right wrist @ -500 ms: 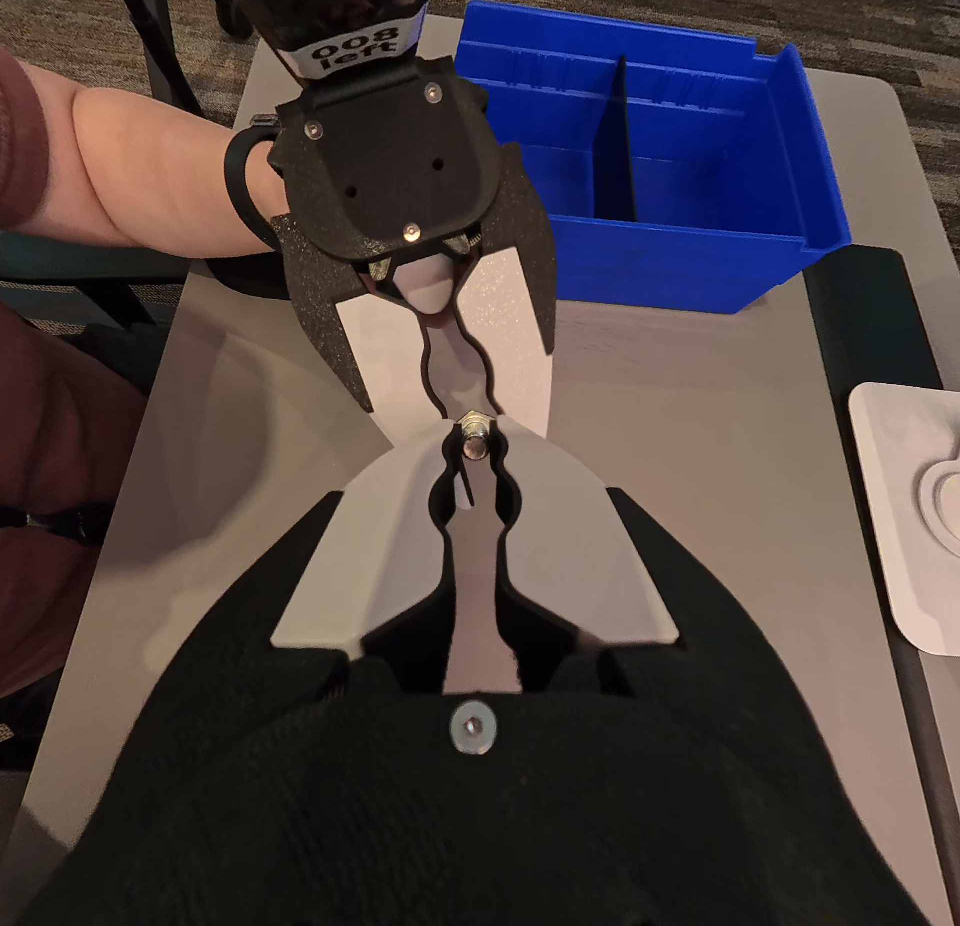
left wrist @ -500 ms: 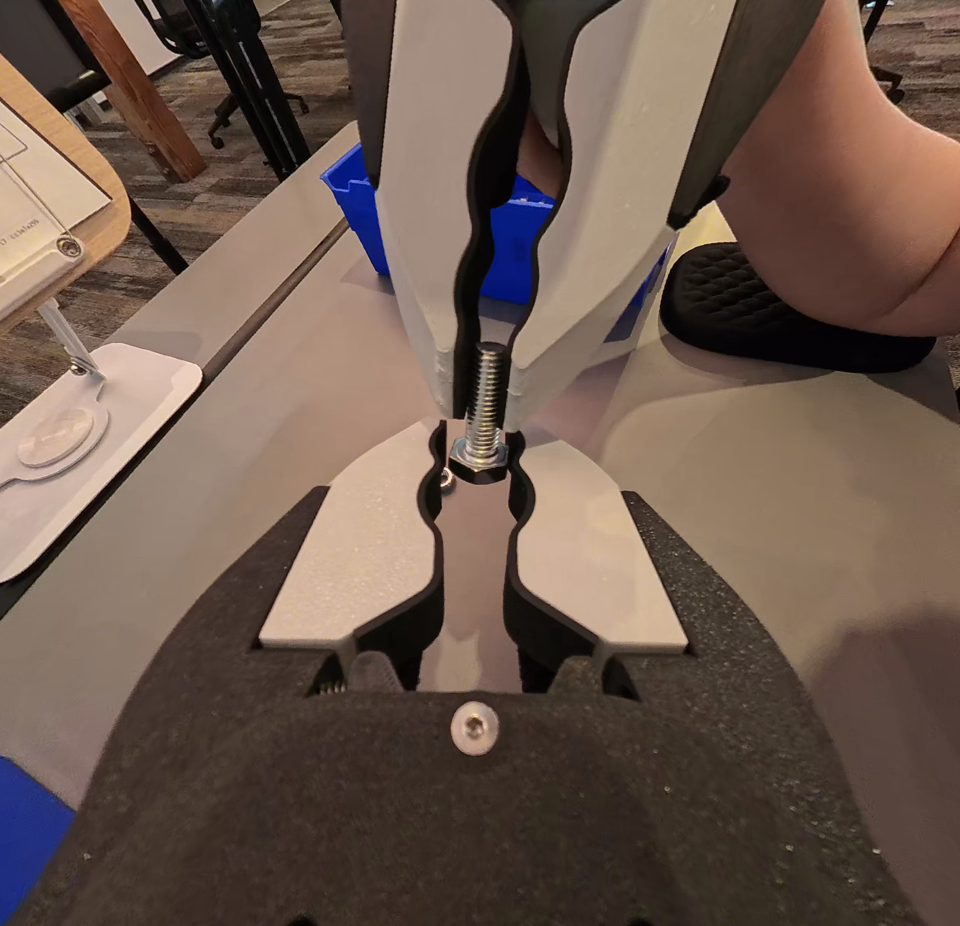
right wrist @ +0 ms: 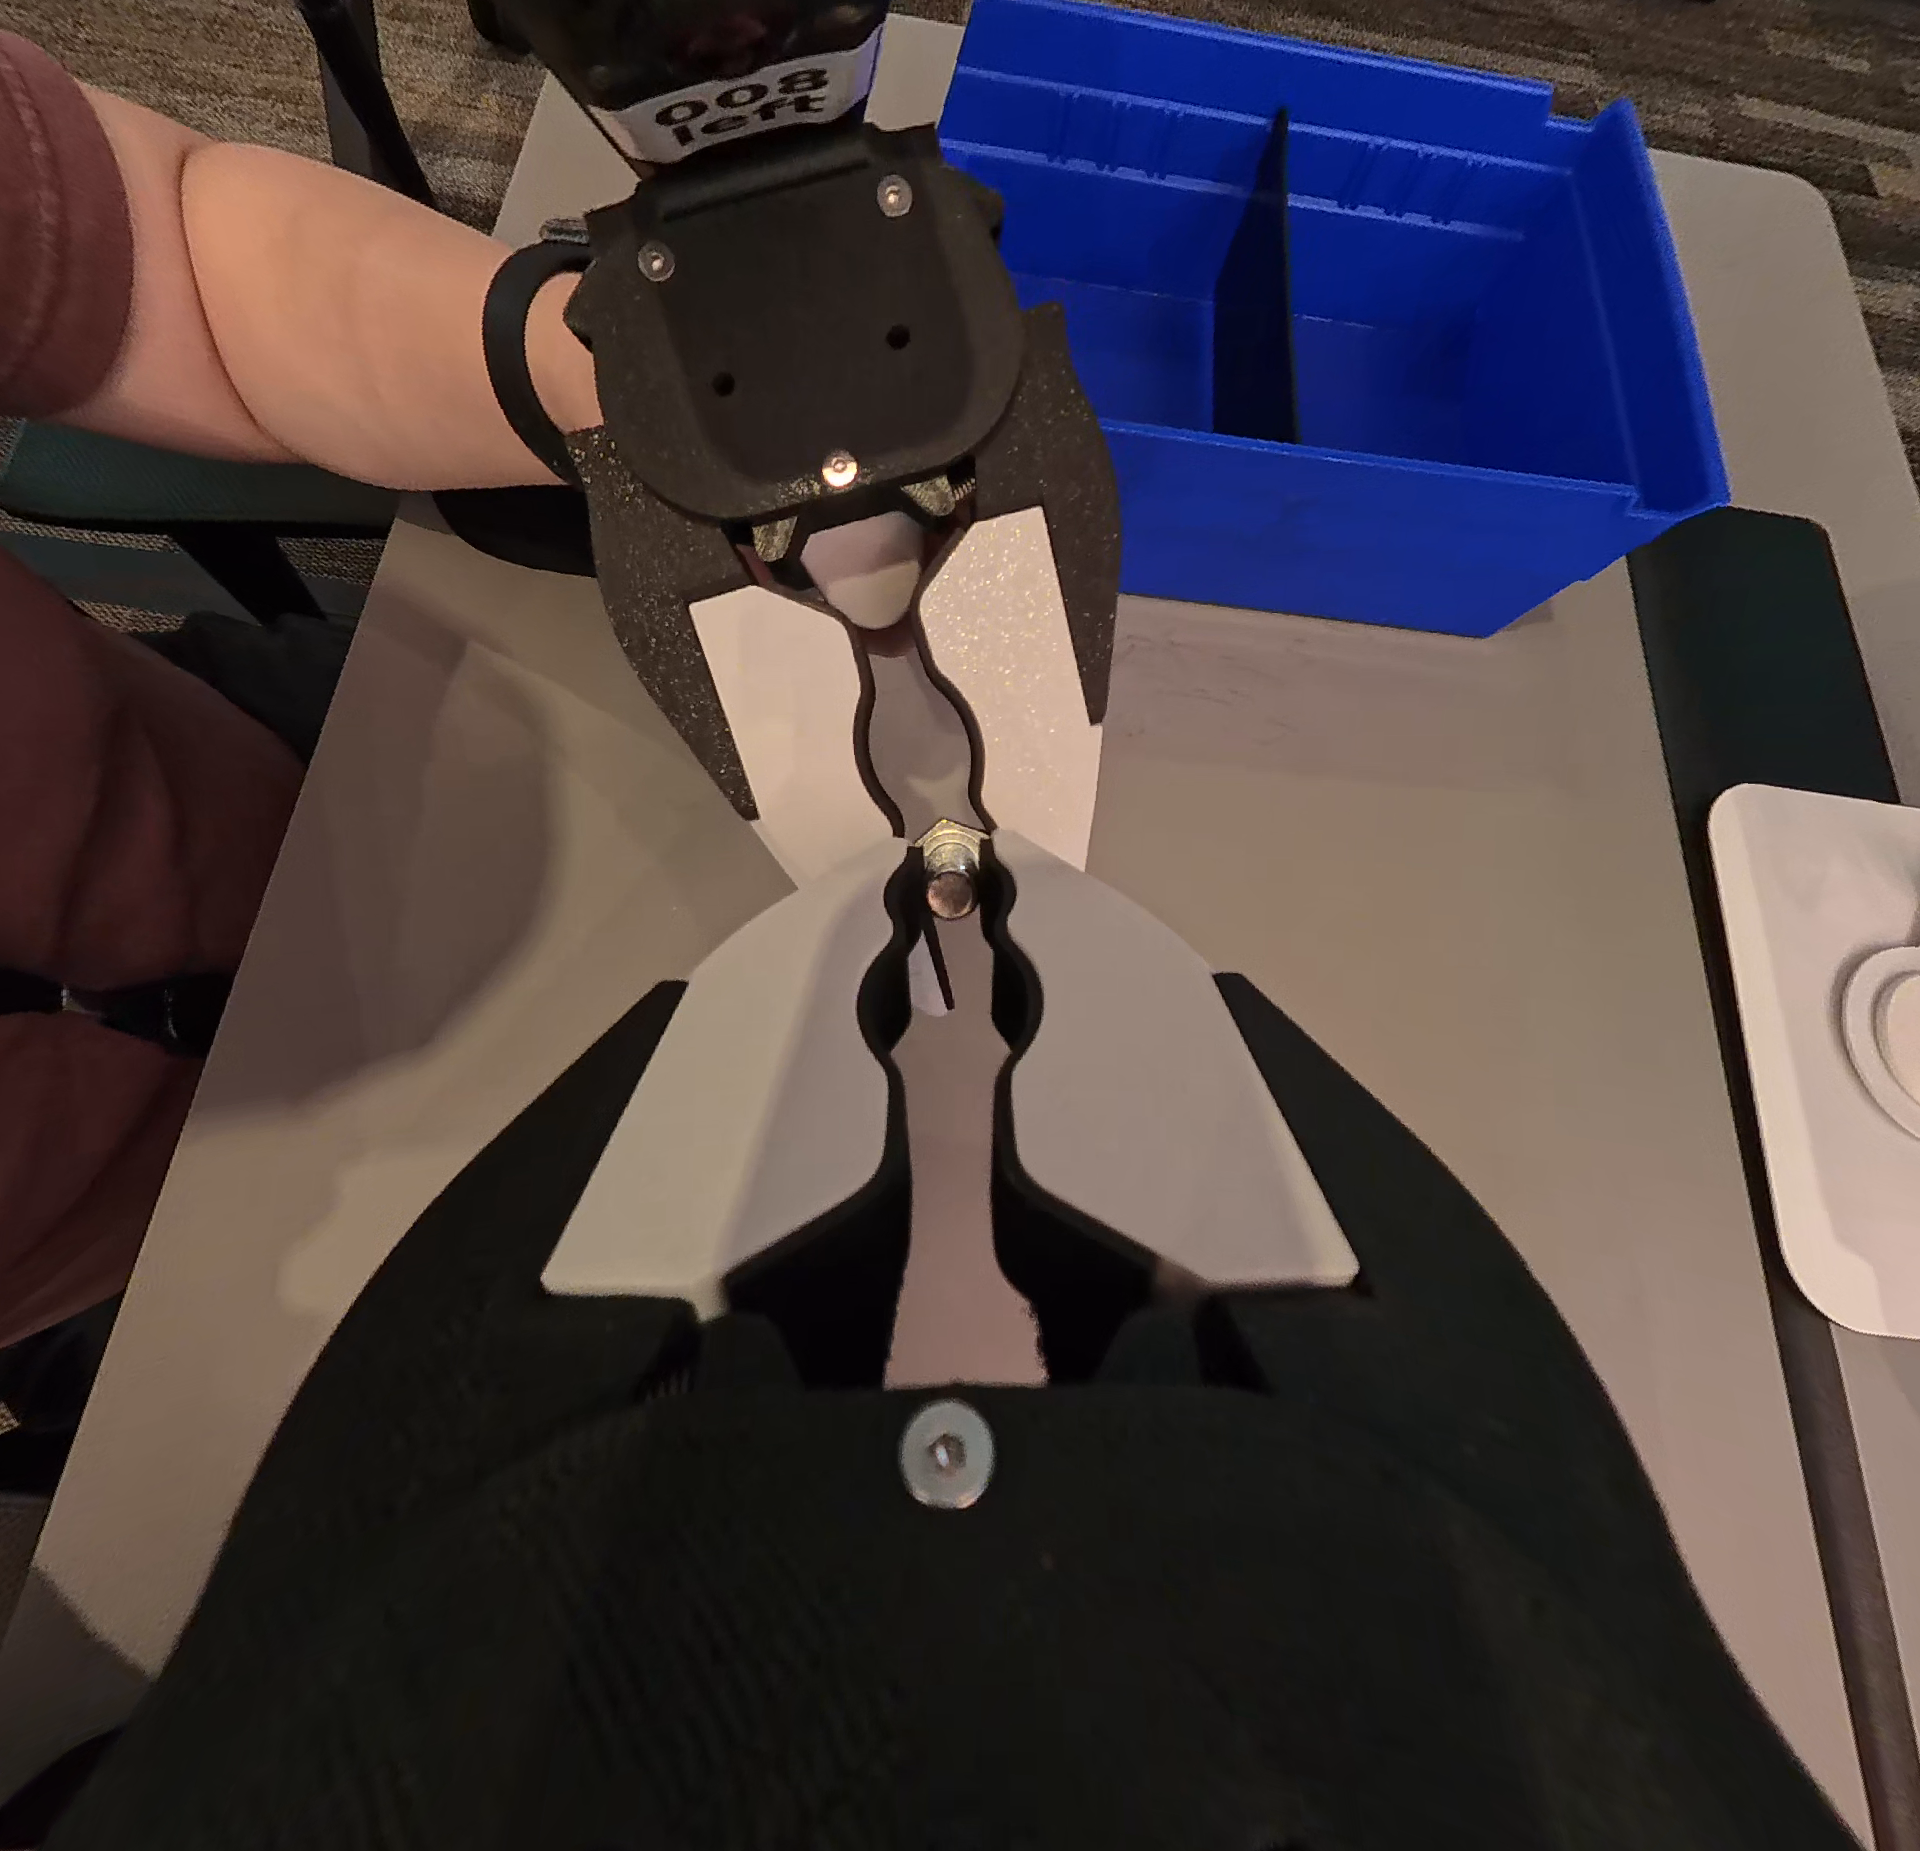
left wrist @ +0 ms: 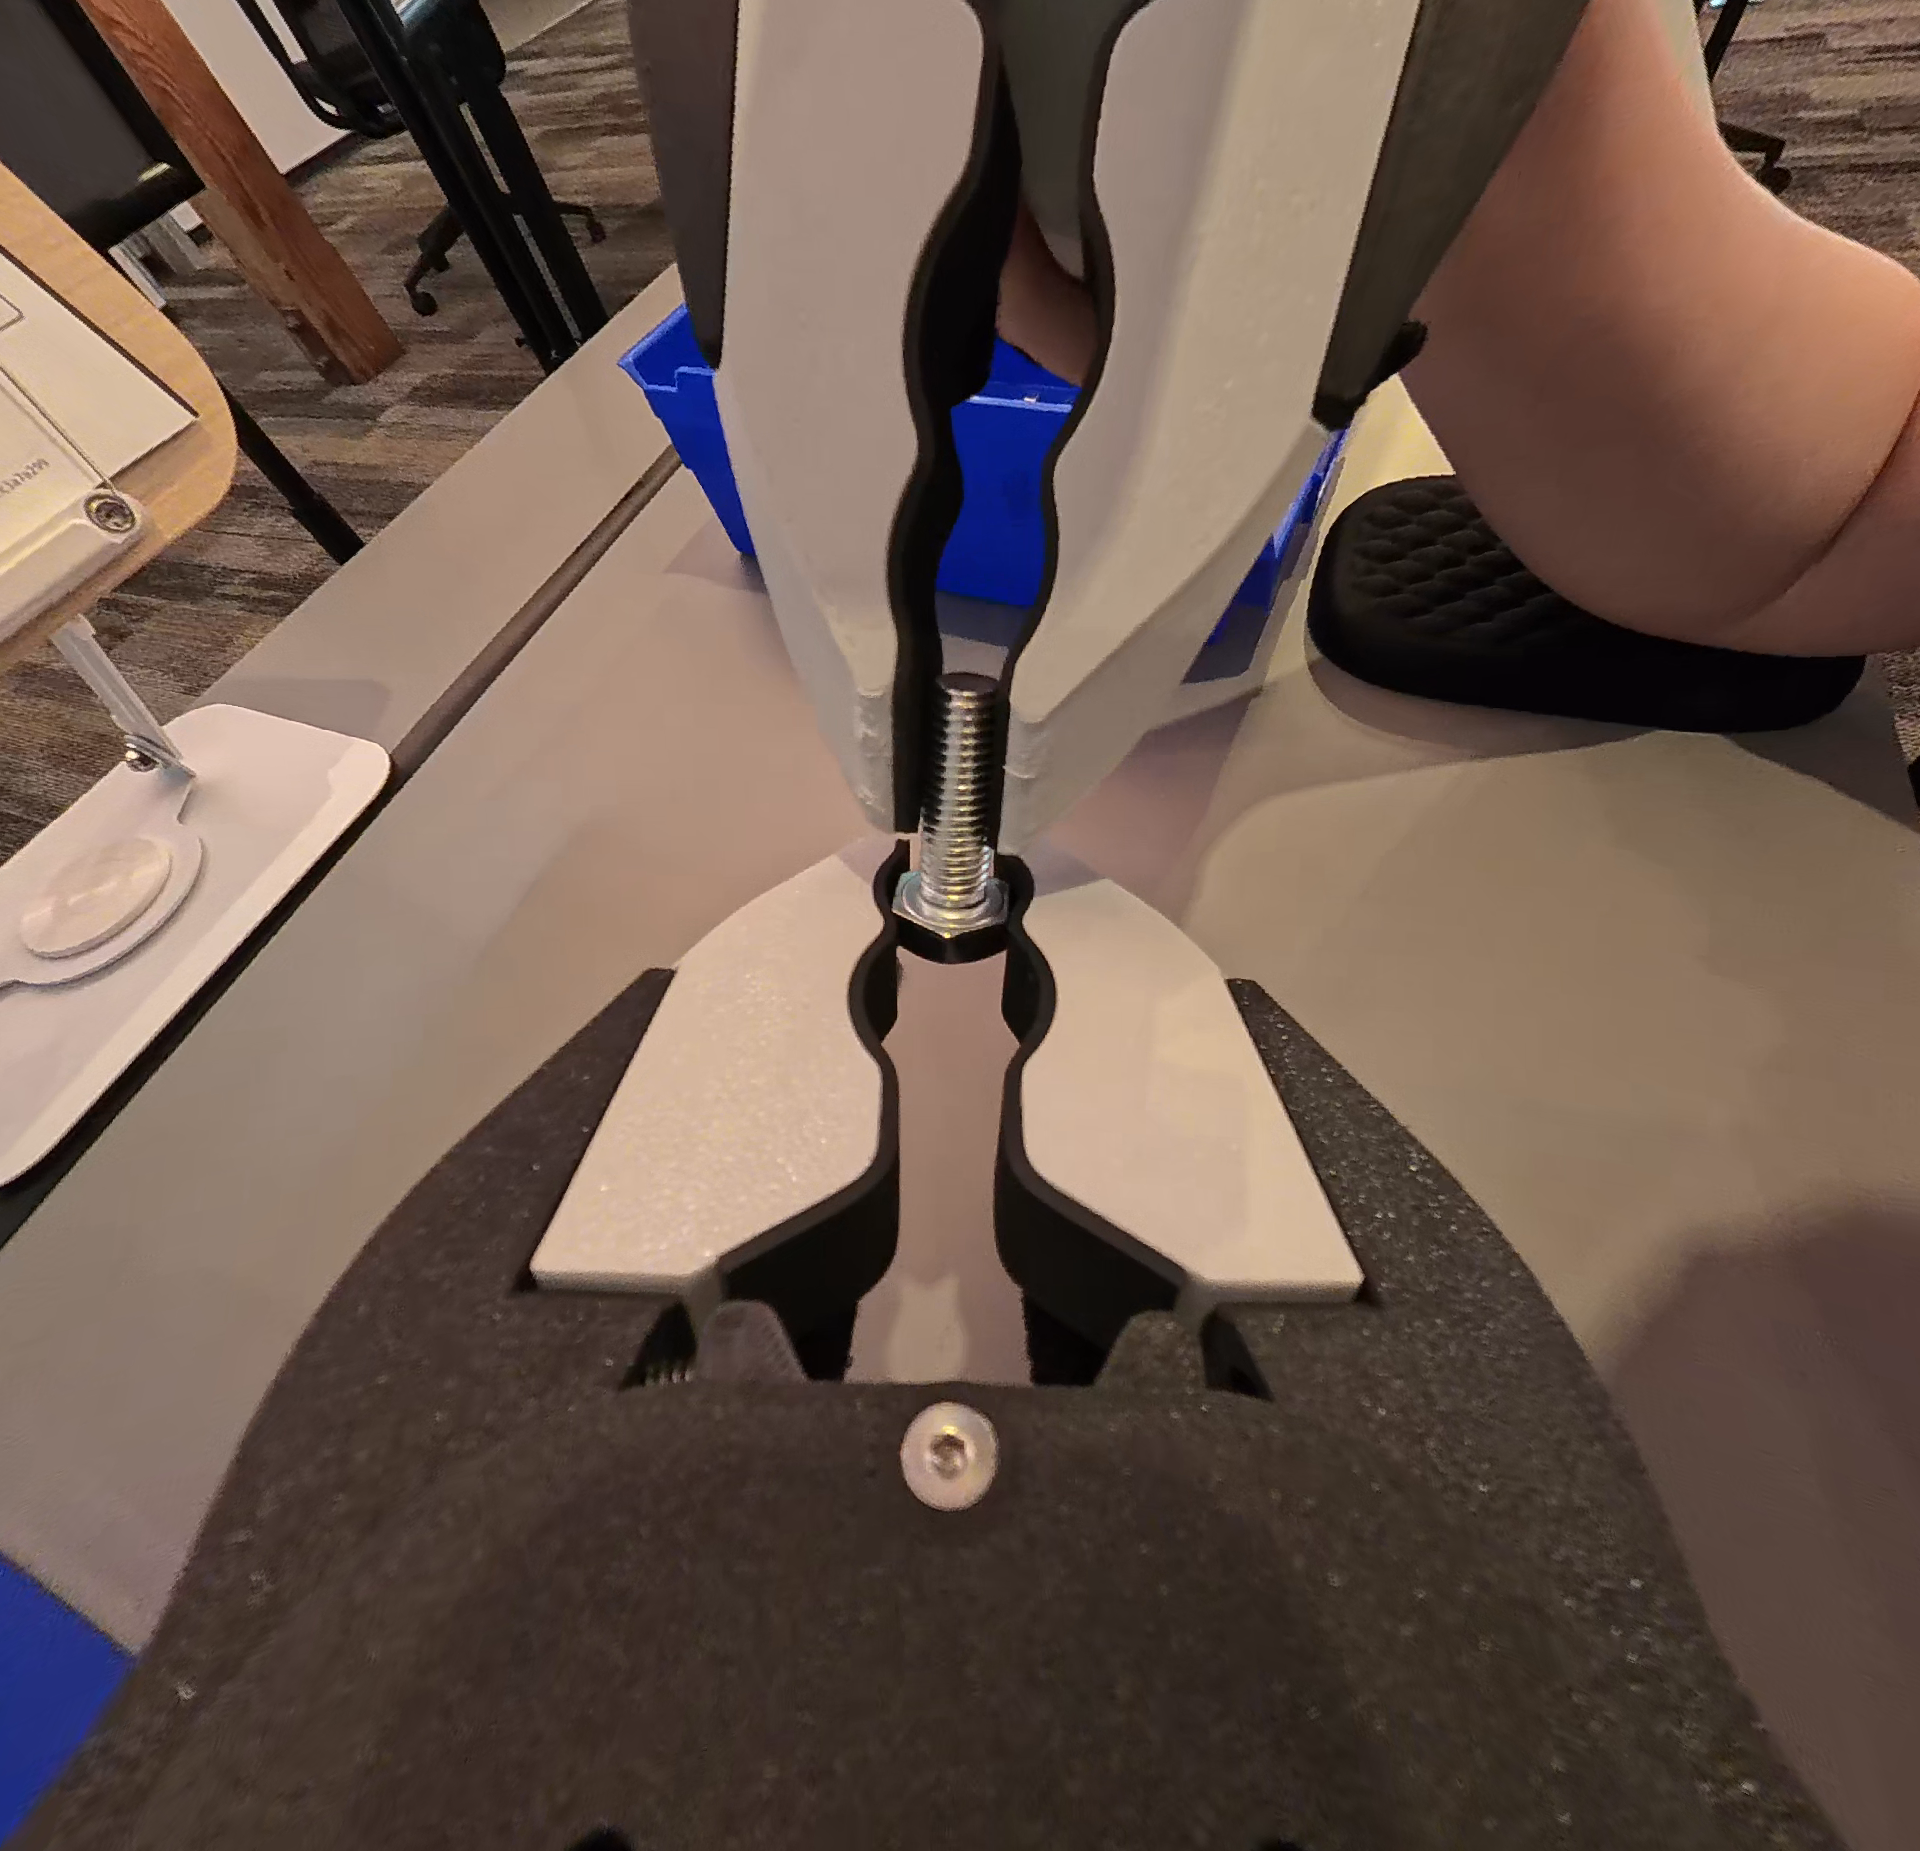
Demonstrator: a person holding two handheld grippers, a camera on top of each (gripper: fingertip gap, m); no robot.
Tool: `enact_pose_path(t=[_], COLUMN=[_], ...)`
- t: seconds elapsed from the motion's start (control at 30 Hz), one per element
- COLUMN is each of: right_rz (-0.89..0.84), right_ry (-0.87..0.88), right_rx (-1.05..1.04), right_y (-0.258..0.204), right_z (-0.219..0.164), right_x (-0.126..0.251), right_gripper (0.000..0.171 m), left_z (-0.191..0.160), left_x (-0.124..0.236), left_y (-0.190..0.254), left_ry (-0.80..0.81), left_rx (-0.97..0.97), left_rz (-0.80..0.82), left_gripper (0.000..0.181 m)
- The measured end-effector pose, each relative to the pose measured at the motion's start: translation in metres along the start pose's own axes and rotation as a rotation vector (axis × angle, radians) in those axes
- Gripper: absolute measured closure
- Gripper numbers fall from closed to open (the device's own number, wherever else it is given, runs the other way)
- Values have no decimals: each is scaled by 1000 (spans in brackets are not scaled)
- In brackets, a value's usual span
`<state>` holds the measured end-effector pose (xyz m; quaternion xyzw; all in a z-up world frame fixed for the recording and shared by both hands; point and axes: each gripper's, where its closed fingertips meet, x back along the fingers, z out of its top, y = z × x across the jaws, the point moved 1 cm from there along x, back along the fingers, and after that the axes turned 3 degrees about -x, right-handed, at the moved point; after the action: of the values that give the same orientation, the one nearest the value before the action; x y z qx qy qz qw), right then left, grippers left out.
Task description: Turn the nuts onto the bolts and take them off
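My grey worktop (right wrist: 1351, 866) carries a blue divided bin (right wrist: 1351, 430) at its far end, both compartments bare. A black padded rest (left wrist: 1558, 638) lies on it beside the bin. A white flat stand base (right wrist: 1818, 1053) sits on the neighbouring surface across the seam.

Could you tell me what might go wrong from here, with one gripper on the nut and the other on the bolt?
1. The left gripper pinches the nut only at its fingertips, so a turn could make it slip out.
2. The right gripper holds the bolt by its threads near the tips, so the bolt might spin or tilt instead of staying fixed.
3. Both are held above the table, away from the blue bin; a dropped part could roll off.
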<state>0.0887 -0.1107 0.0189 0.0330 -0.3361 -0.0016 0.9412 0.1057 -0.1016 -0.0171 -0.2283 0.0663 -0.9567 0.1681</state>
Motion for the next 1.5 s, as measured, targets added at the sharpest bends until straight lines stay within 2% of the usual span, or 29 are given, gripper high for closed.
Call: enact_pose_path(t=[0.2, 0.27, 0.37, 0.53, 0.6, 0.7, 0.87, 1.03, 1.17, 1.4, 1.5], right_rz=[-87, -108, -167, -116, -72, -95, -107, -82, -120, -107, -121], right_ry=[74, 56, -145, -449, -524, -584, -614, -613, -622, -621, -615], right_rx=[-3, -24, -38, -127, -143, -125, -53, -57, -45, -71, -65], right_y=[13, 20, 40, 60, 57, 63, 67, 65, 70, 67, 69], right_z=[8, -1, -45, -113, -129, -144, -153, -153, -154, -153, -152], right_x=[22, 33, 27, -26, -44, -58, -66, -70, -74, -77, -77], right_gripper=[143, 137, 134, 141, 141, 142, 143, 146, 162, 146, 144], left_z=[-2, -5, -2, 32, 48, 65, 65, 52, 50, 42, 44], left_x=[4, 10, 28, 67, 87, 119, 155, 157, 153, 153, 153], left_y=[-11, -20, -44, -95, -116, -141, -155, -153, -152, -151, -149], left_ry=[10, -3, -17, 6, 13, 30, 62, 38, 38, 14, 28], left_rx=[40, 49, 47, -2, -45, -83, -79, -72, -64, -50, -47], left_rz=[42, 70, 146, 282, 367, 474, 555, 515, 482, 451, 439], left_gripper=[167, 167, 167, 166, 166, 166, 166, 166, 166, 167, 167])
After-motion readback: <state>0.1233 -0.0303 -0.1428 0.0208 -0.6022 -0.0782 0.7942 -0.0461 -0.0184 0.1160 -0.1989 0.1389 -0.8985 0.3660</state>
